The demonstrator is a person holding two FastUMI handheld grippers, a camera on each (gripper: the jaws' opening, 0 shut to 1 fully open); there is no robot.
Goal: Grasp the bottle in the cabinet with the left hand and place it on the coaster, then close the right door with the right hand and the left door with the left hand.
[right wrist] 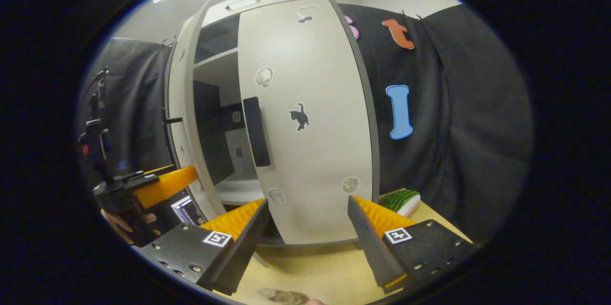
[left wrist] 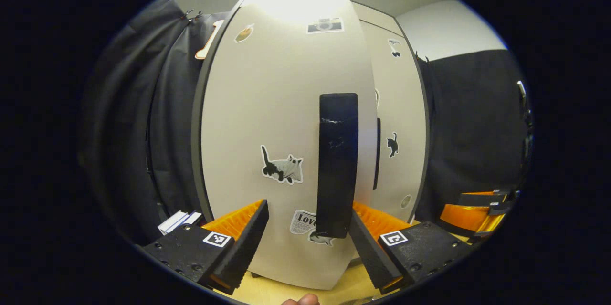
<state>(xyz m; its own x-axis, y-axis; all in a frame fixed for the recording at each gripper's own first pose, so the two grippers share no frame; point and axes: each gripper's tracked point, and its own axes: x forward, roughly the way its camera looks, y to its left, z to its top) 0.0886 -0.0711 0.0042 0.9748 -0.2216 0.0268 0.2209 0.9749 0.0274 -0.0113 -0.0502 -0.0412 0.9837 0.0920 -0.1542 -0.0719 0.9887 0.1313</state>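
The cabinet (right wrist: pixel 305 119) is pale grey-white with dark edges and cat stickers on its doors. In the right gripper view the right door (right wrist: pixel 310 152) fills the middle of the frame, seemingly shut or nearly so, with a dark vertical handle (right wrist: pixel 257 131) along its left edge. The left door (right wrist: pixel 180 119) stands ajar at centre left, showing pale shelves and a dark interior between the two doors.

In the left gripper view the left door (left wrist: pixel 281 128) faces the camera at centre, its black handle (left wrist: pixel 338 164) running down to the lower middle; the right door (left wrist: pixel 398 128) sits behind it, to the right.

The left gripper (left wrist: pixel 309 238) has its jaws spread wide just before the left door, the handle's lower end near the right finger, though contact is hard to judge. The right gripper (right wrist: pixel 308 236) is likewise spread apart before the right door's lower edge.

At the bottom edge of the right gripper view something glassy and round (right wrist: pixel 284 297), possibly the bottle on its coaster, is cut off. A green striped object (right wrist: pixel 401 200) lies on the light wooden table (right wrist: pixel 315 271) at lower right. The left gripper (right wrist: pixel 143 188) appears at lower left there.
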